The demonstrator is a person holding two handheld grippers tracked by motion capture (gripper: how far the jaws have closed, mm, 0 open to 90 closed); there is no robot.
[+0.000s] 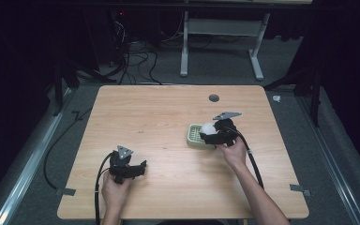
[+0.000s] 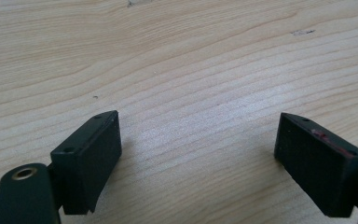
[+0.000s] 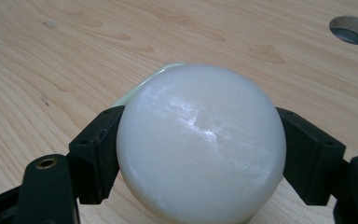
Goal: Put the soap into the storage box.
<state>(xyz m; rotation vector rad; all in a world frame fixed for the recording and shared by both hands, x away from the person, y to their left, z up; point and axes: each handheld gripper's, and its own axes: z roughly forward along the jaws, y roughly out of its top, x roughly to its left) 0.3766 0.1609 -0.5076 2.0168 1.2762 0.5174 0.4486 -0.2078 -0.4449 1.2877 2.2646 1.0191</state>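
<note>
— What have you got in your right gripper (image 1: pixel 212 133)?
— A round white soap bar (image 3: pixel 200 144), pinched between both jaws, just above the pale green slotted dish (image 1: pixel 195 136) on the right half of the table (image 1: pixel 168 117)

— And your left gripper (image 1: pixel 143 168)?
— Jaws spread wide with only bare wood between them, low over the near left part of the table, well apart from the dish

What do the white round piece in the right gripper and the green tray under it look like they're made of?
The white round piece looks like a bar of soap, or maybe wax: milky, slightly translucent, with a smooth, faintly scuffed sheen. The right gripper clamps its sides. The green tray looks like moulded plastic, pale matte green with a slatted floor, probably a soap dish.
</note>
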